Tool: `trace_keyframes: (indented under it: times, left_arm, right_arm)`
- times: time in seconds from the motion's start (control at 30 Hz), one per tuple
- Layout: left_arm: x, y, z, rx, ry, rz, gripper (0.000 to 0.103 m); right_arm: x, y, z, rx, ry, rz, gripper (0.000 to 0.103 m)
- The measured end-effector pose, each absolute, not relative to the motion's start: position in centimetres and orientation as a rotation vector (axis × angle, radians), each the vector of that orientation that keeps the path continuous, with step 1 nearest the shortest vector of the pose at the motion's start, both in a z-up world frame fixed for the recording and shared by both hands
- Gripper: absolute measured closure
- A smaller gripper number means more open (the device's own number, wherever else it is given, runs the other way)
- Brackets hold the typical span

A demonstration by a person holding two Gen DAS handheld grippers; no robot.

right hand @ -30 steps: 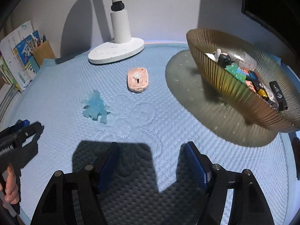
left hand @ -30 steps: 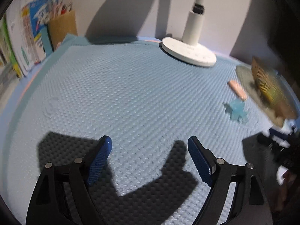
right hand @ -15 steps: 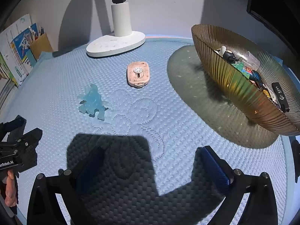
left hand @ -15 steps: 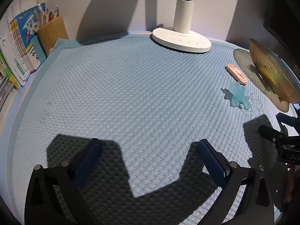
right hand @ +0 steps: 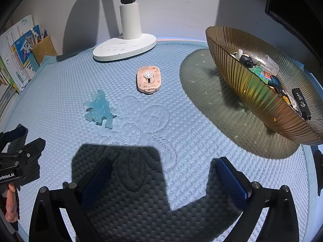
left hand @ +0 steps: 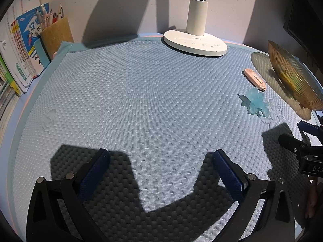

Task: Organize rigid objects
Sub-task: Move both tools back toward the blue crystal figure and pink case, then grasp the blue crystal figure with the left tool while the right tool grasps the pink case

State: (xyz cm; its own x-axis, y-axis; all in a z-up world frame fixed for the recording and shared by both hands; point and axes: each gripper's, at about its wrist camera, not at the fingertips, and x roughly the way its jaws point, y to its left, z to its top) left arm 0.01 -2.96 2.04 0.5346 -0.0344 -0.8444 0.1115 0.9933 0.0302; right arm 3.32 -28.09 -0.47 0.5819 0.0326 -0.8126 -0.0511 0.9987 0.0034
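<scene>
The pink case (right hand: 149, 79) and pale blue figure (right hand: 100, 109) lay on the blue mat (right hand: 181, 121), left of the amber bowl (right hand: 260, 98). Both the left gripper (left hand: 160, 158) and right gripper (right hand: 164, 166) stood spread wide, empty, above the near mat. The left gripper's body read "Robot.AI".

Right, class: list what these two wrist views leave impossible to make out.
- Lamp head: cut off by the top edge in both views.
- Bowl contents: left view shows only its outer wall.
- Items deep in the bowl: right view, near rim hides them.
- Book titles: too small, at the edge.
</scene>
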Motion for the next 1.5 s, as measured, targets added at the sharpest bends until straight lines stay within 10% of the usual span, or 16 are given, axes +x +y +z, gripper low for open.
trace_keyframes:
  times: [0.97, 1.1, 1.23, 1.5]
  left_arm:
    - [1.4, -8.2, 4.0, 0.046, 1.039, -0.346, 0.001]
    - [2.8, -11.1, 3.0, 0.082, 1.049, -0.379, 0.001]
    - [3.7, -13.2, 2.6, 0.12, 1.016, -0.365, 0.002]
    - [4.7, -13.8, 2.4, 0.151, 0.975, -0.353, 0.048]
  right_arm:
    - [6.0, -32.7, 4.3, 0.242, 0.997, 0.129, 0.0]
    - [9.7, -31.9, 3.8, 0.27, 1.028, 0.095, 0.032]
    - [12.7, -30.7, 2.4, 0.247, 1.034, 0.086, 0.035]
    - [14.0, -27.3, 1.1, 0.011, 0.966, 0.0, 0.049]
